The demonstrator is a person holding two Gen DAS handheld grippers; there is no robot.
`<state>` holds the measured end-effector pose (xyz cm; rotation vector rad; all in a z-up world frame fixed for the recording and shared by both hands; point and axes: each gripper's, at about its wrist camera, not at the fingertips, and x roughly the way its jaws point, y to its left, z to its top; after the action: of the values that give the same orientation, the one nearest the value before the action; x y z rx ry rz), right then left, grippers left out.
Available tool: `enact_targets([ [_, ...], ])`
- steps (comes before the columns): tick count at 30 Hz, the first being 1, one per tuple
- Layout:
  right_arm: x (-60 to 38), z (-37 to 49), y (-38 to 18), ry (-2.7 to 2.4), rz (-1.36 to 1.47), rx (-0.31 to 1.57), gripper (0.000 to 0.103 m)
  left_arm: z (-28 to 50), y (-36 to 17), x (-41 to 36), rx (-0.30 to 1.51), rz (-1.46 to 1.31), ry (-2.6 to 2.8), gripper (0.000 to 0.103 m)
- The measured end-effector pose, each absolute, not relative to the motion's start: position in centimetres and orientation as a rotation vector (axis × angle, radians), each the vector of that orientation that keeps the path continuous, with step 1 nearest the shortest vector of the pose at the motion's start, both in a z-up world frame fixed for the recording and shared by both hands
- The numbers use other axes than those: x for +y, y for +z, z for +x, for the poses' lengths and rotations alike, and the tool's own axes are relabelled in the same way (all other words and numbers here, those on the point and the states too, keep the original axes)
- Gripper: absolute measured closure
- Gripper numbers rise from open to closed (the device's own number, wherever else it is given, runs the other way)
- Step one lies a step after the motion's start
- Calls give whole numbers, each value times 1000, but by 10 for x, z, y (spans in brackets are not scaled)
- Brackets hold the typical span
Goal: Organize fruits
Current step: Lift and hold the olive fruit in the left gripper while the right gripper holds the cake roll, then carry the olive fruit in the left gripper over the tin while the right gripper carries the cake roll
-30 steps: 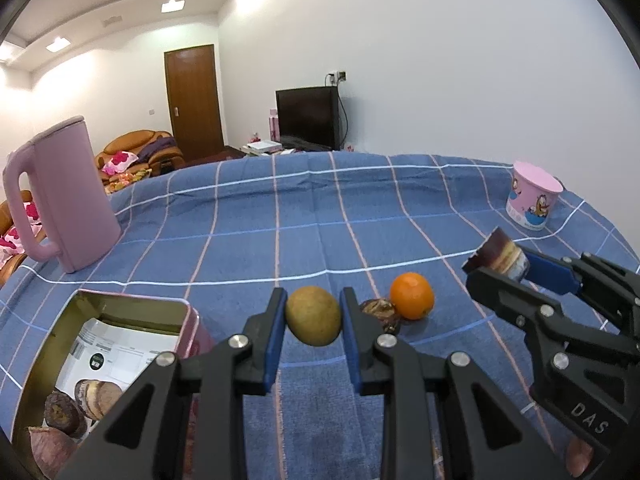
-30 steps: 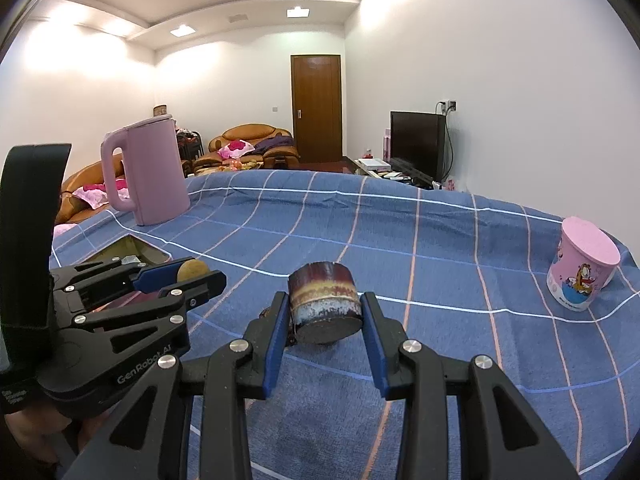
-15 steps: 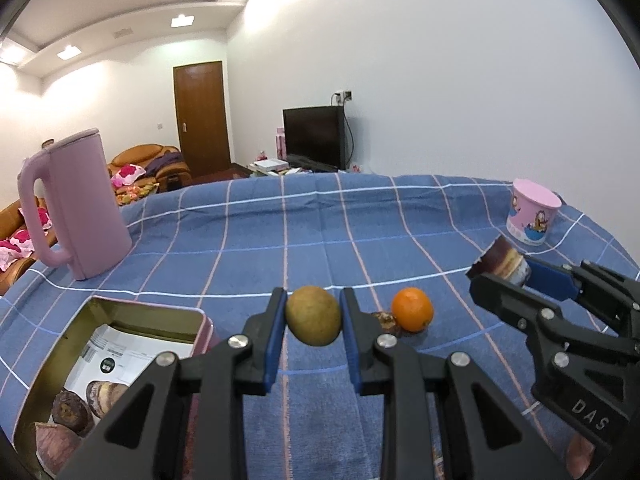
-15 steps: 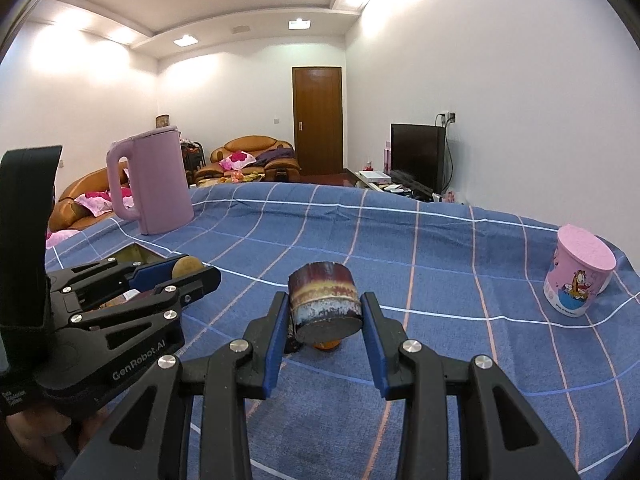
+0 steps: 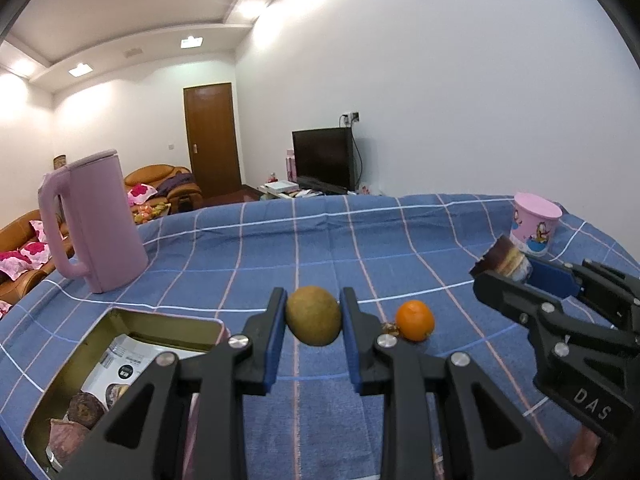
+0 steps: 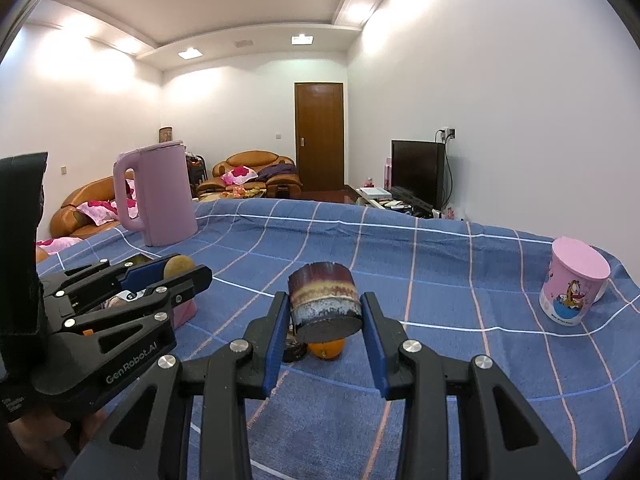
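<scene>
Nearest us, our left gripper (image 5: 313, 322) clamps a brownish-green fruit (image 5: 313, 315) above the cloth; our right gripper (image 6: 325, 322) pinches a dark banded chunk (image 6: 323, 305), also aloft. The open tin (image 5: 132, 322) at lower left holds a few dark pieces already. Just beyond, an orange (image 5: 415, 319) and a small dark bit (image 6: 294, 351) wait on the blue tablecloth (image 5: 320, 248). We judge sorting roughly half done.

A pink kettle (image 5: 94, 222) stands far beyond the fingers to their left on the blue checked cloth (image 5: 320, 240) — a pink cartoon cup (image 5: 535, 219) far to their right; a television (image 5: 323, 159) behind.
</scene>
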<state>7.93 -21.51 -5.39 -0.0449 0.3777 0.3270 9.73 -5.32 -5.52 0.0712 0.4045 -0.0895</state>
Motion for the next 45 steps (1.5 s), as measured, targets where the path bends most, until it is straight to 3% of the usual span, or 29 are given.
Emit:
enact_targets([
  [22,-180,91,-56,404,-82,434,65,79,-55,-31,436,85,-41,75],
  [45,-68,109,-52,602,-152,479,65,89,-48,81,544,32,132,75],
])
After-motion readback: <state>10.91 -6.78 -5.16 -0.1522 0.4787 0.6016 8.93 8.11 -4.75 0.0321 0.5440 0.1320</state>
